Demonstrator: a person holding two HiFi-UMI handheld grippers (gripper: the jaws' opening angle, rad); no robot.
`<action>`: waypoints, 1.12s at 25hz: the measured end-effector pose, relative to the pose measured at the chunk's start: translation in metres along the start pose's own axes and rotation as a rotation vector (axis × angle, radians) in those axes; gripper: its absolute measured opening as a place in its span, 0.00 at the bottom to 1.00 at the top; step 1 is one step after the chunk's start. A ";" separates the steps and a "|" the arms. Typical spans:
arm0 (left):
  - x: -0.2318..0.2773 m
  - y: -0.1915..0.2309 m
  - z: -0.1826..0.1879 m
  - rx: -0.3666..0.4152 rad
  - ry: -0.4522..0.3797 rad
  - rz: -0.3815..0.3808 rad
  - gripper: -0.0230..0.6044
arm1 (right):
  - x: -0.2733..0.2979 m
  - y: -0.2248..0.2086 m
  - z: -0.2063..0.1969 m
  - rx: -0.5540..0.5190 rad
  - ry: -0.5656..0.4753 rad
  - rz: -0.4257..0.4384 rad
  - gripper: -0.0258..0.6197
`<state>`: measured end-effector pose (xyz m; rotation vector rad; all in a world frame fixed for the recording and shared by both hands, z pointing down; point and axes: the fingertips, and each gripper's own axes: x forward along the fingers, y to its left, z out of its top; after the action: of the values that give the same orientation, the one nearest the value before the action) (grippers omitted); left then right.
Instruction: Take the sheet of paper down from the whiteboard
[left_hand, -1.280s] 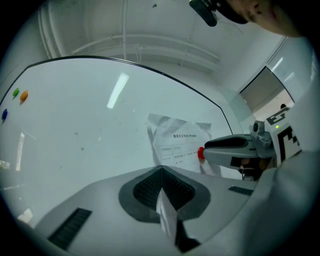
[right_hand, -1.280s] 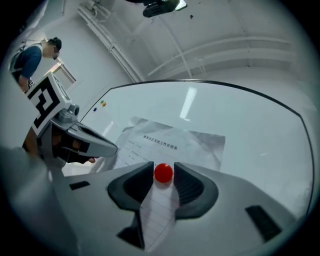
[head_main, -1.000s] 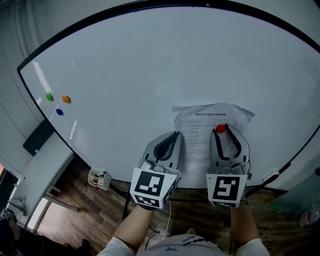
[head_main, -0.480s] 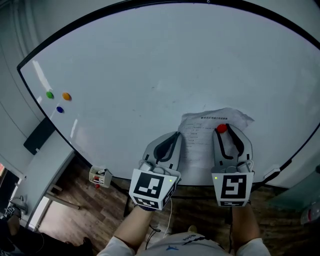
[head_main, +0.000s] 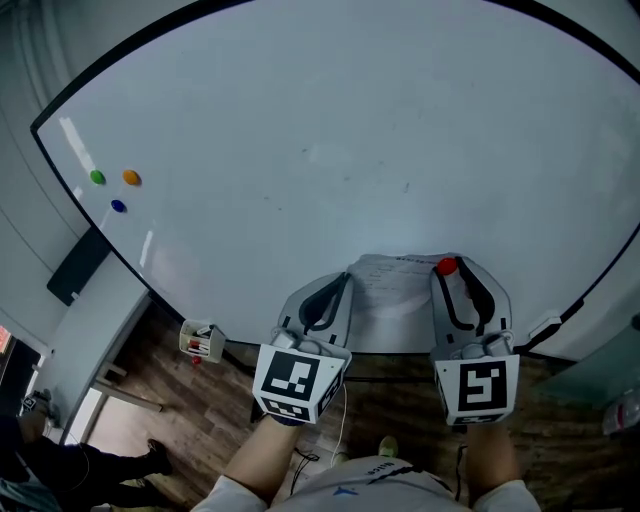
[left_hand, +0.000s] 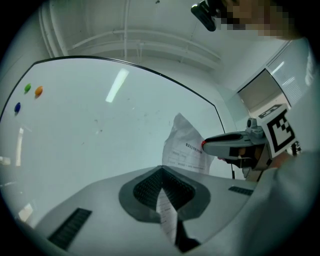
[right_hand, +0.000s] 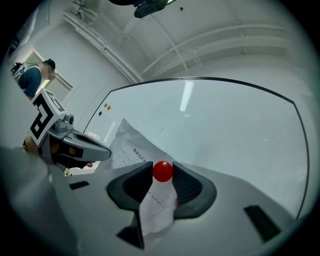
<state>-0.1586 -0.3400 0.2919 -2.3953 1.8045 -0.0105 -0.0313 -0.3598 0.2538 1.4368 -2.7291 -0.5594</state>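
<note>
**Operator:** Where is the sheet of paper (head_main: 395, 288), and what is the state of each claw?

**Technician:** In the head view the sheet lies low on the whiteboard (head_main: 300, 120), at about 6 o'clock of the board face. The left claw (left_hand: 162, 189) is closed on the sheet's 9 o'clock edge; a strip of paper runs between its pads. The right claw (right_hand: 162, 184) is closed at the sheet's 1 o'clock corner. It pinches a red magnet (right_hand: 162, 171) at the tips, with paper trapped below it. Whether the magnet touches the board cannot be determined.

**Operator:** How will the sheet handle?

**Technician:** Judged from its creases and bowed middle, it is thin, limp and very light. It offers no stiffness, so it will sag or fold between the two claws. It probably tears if the claws pull apart along the 3–9 o'clock line.

**Operator:** Where should it be held?

**Technician:** At opposite edges, well inside the margin, as now. The magnet is smooth and rounded; expect it to slip from the pads under low grip. Three coloured magnets (head_main: 131, 177) at 10 o'clock of the board stand well apart from the work.
</note>
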 end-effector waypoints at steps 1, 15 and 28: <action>-0.003 -0.002 -0.004 -0.004 0.008 -0.001 0.06 | -0.004 0.002 -0.001 0.006 0.004 0.000 0.24; -0.047 -0.019 -0.040 -0.031 0.078 -0.013 0.06 | -0.054 0.016 -0.018 0.148 0.017 -0.006 0.24; -0.061 -0.019 -0.045 -0.031 0.092 -0.004 0.06 | -0.064 0.013 -0.022 0.223 0.002 -0.013 0.24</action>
<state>-0.1617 -0.2815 0.3438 -2.4584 1.8525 -0.0955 -0.0012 -0.3088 0.2884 1.4961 -2.8589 -0.2599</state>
